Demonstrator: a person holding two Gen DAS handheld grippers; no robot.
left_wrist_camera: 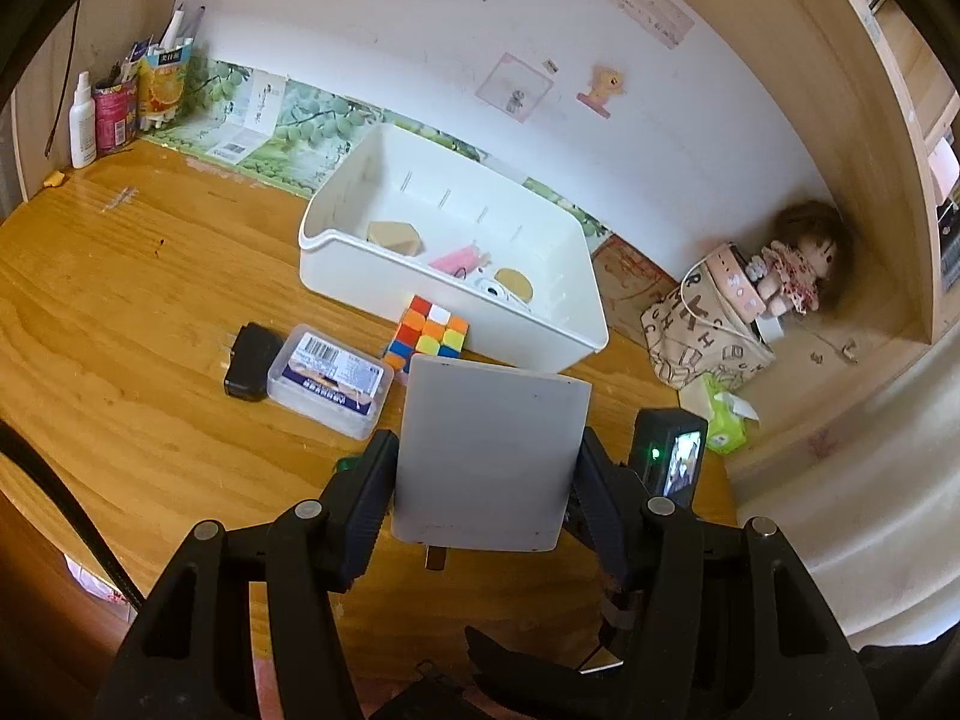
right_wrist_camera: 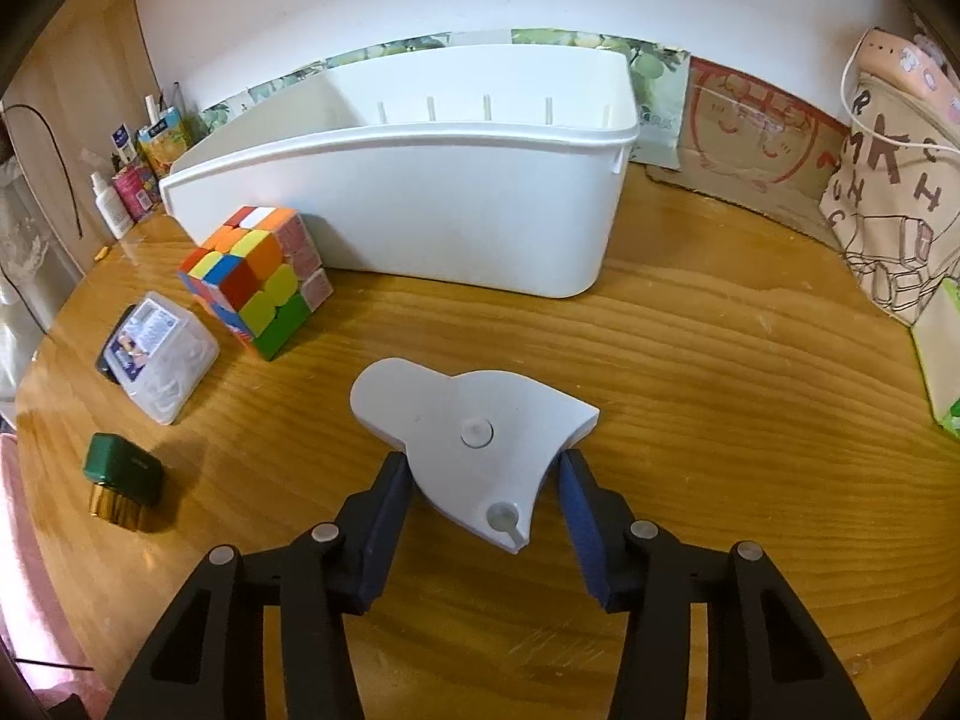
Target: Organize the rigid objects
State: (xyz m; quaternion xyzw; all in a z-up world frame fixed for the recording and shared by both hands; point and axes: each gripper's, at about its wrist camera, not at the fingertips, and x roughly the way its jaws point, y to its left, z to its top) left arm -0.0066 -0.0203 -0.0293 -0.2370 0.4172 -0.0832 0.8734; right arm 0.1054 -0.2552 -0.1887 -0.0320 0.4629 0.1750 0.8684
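While the wide wooden desk [right_wrist_camera: 690, 360] carries everything, the biggest thing on it is the white rectangular plastic bin [right_wrist_camera: 420, 222], standing at twelve o'clock in both wrist views and already holding a few small pieces.

Next in size is the flat pale-grey rounded-corner slab [left_wrist_camera: 492, 450], clenched by its two side edges in the left gripper [left_wrist_camera: 486, 474] and lifted clear of the desk, just short of the bin's near wall.

The flat white curved plastic plate with a round boss [right_wrist_camera: 474, 438] lies on the wood with the right gripper [right_wrist_camera: 483, 468] around its narrow end. The pads look to be touching its edges, though I cannot tell how firmly.

At ten o'clock in the right view sit the multicoloured puzzle cube [right_wrist_camera: 258, 276], the clear lidded plastic box [right_wrist_camera: 159, 354] and the small green-and-gold stamp-like block [right_wrist_camera: 123, 477].

My worry is the white plate: its curved, tapering edges give the pads little purchase, so it may twist or squirt out on lifting. The slab, held by thin edges, could tilt and clip the bin's rim.
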